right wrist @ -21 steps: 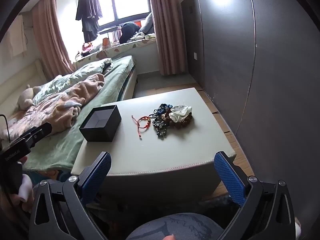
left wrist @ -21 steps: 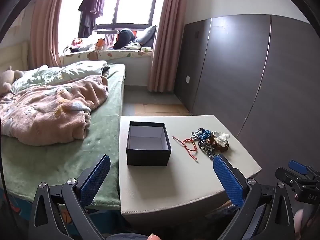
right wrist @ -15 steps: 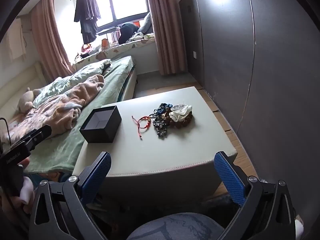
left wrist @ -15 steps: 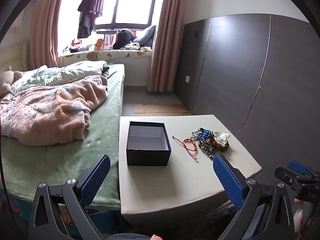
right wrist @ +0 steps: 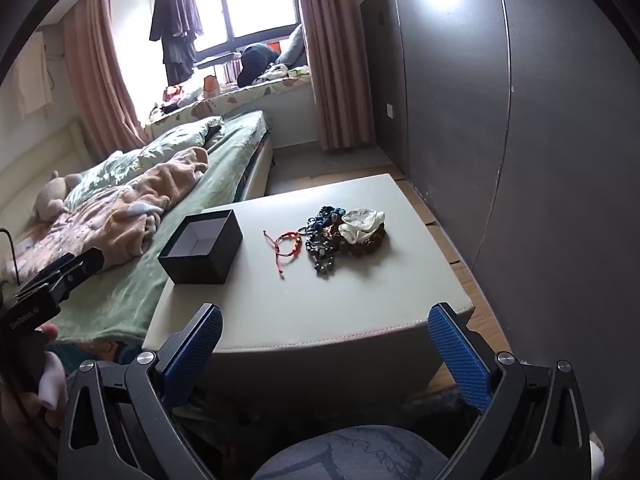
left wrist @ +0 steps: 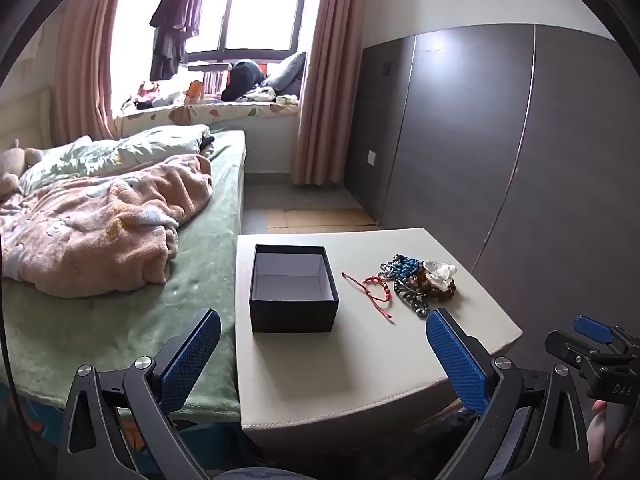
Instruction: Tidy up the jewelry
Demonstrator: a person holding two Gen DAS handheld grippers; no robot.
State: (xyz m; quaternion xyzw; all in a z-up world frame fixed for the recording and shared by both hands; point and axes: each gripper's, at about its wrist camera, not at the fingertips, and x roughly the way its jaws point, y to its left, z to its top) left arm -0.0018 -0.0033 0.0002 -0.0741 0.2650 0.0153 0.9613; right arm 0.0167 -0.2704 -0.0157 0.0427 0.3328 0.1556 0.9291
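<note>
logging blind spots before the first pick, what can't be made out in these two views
- Jewelry pile: in both wrist views the pieces overlap and are small, so their number cannot be counted.
- Black box: in the right wrist view its near wall hides most of the floor.
- Table: below the top, both views are blocked by the left gripper or right gripper.

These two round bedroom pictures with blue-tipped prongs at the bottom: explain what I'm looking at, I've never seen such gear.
A person holds a two-finger gripper in each hand; each carries a fisheye camera looking along its fingers. One picture comes from the left gripper, the other from the right gripper. Both are open and hold nothing. Ahead is a pale low table beside a bed. On it stand an open, empty black box, a red cord bracelet lying apart to the box's right, and a tangled heap of beaded jewelry with a white piece on top. In each view the other gripper shows at the edge.
</note>
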